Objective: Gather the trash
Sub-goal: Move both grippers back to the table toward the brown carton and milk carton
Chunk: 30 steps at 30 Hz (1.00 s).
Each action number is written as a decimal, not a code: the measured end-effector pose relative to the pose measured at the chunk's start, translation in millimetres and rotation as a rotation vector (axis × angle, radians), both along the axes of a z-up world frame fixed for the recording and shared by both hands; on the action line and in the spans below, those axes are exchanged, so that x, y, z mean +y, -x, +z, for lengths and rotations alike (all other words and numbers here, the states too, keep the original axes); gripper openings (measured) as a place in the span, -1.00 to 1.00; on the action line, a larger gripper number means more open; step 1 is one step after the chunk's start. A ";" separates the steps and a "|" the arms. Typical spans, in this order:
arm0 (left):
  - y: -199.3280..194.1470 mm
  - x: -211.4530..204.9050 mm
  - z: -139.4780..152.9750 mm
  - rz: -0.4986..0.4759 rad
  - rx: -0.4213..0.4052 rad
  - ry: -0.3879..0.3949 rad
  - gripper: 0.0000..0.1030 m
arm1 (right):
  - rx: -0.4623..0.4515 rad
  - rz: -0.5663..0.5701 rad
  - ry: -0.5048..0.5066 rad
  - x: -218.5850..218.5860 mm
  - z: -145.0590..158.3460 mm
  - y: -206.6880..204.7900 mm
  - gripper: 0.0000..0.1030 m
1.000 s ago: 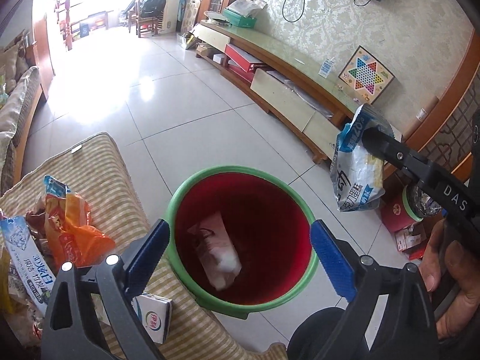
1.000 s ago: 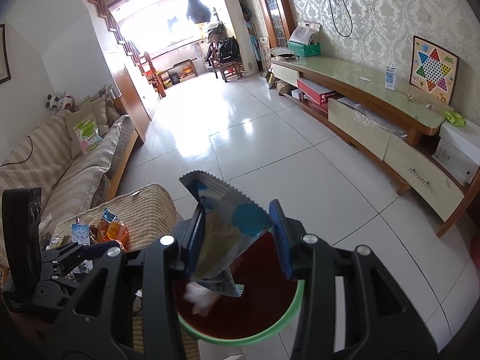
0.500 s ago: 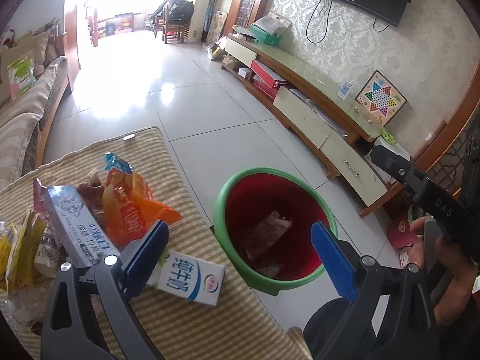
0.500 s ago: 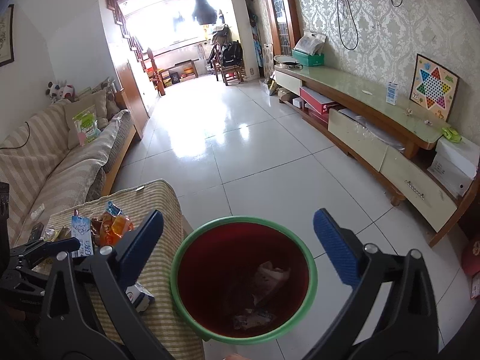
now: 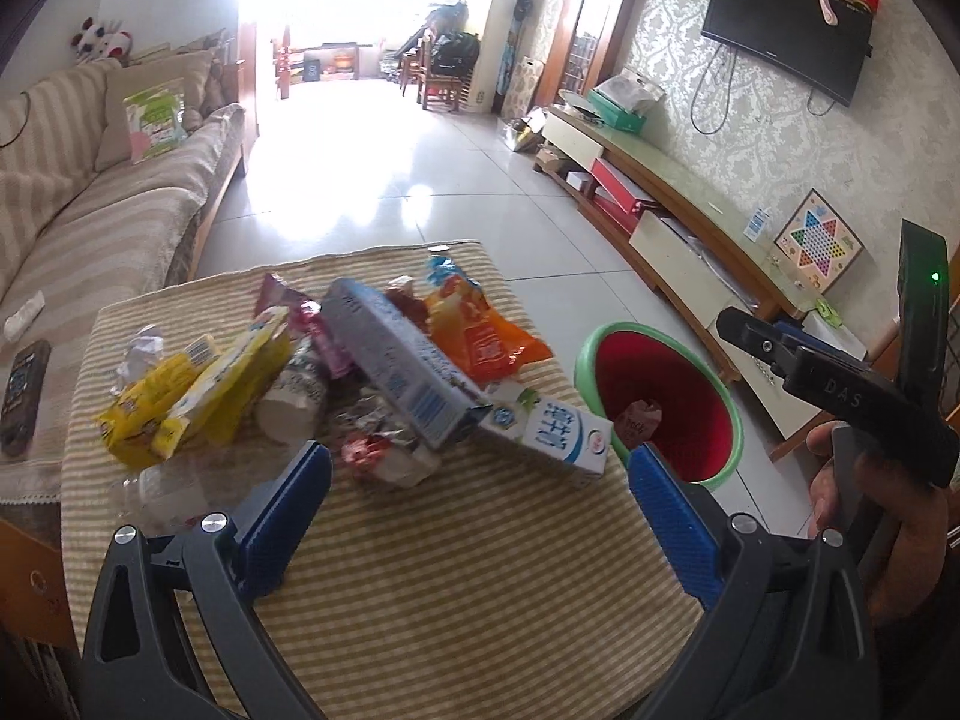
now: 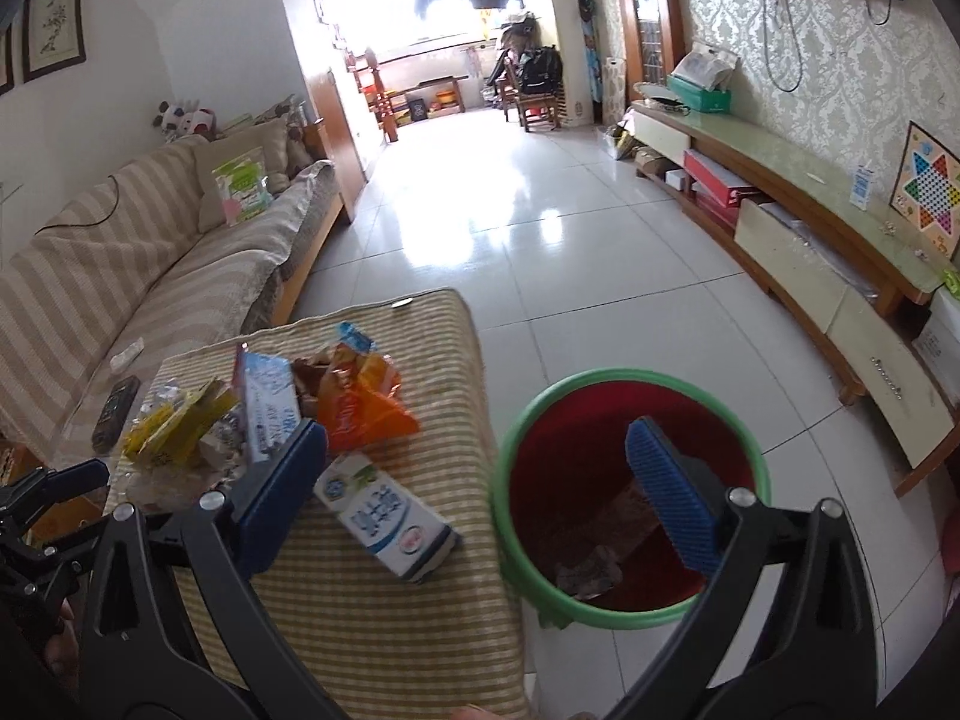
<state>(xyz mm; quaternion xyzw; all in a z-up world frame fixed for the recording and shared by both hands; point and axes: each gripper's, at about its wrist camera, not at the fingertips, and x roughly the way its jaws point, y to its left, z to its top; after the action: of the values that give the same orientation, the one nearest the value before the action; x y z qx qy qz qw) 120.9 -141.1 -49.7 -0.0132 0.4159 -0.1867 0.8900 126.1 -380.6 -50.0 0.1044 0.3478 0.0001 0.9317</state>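
A pile of trash lies on the striped table (image 5: pixel 450 570): a white and blue milk carton (image 5: pixel 549 435), a long blue box (image 5: pixel 402 360), an orange snack bag (image 5: pixel 480 342) and yellow wrappers (image 5: pixel 198 390). A red bin with a green rim (image 5: pixel 660 396) stands on the floor at the table's right, with wrappers inside. My left gripper (image 5: pixel 480 516) is open and empty above the table, just short of the carton. My right gripper (image 6: pixel 480 492) is open and empty, straddling the table edge and the bin (image 6: pixel 630 480); the carton (image 6: pixel 390 516) lies by its left finger.
A striped sofa (image 6: pixel 150 264) runs along the left. A phone (image 5: pixel 24 396) lies beside the table on the left. A long low TV cabinet (image 6: pixel 810 252) lines the right wall. Tiled floor (image 6: pixel 540 240) stretches ahead.
My right gripper opened and dropped the blue and white packet into the bin, then swung left. My left gripper moved left from over the bin to over the table's trash pile.
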 end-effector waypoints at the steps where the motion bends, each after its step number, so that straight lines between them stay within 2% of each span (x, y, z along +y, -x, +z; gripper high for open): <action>1: 2.1 12.0 0.3 0.020 0.000 0.003 0.84 | 0.005 0.016 0.006 10.9 -0.2 -0.7 0.91; 11: 23.6 119.9 -15.7 0.239 0.022 0.032 0.84 | 0.058 0.162 0.094 93.7 -0.5 -1.9 0.91; 16: 22.2 155.1 -31.4 0.330 0.059 0.025 0.84 | 0.006 0.189 0.136 114.7 -11.0 7.0 0.91; 17: 20.3 157.6 -34.0 0.335 0.070 0.024 0.84 | 0.004 0.186 0.136 115.1 -15.3 8.3 0.91; 21: 13.7 161.6 -50.9 0.320 0.117 0.015 0.84 | 0.088 0.169 0.100 110.7 -31.8 0.6 0.91; 25: 3.5 149.7 -71.0 0.306 0.172 0.029 0.84 | 0.114 0.177 0.149 111.4 -43.2 -4.4 0.91; 30: -18.9 133.1 -101.9 0.337 0.246 0.008 0.84 | 0.130 0.182 0.188 109.9 -55.4 -11.6 0.91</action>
<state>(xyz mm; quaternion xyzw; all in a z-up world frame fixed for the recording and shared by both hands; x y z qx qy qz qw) 139.8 -8.0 -151.6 -0.1088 0.5128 -0.0339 0.8509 137.7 -270.7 -105.5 -0.0156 0.4138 0.0451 0.9091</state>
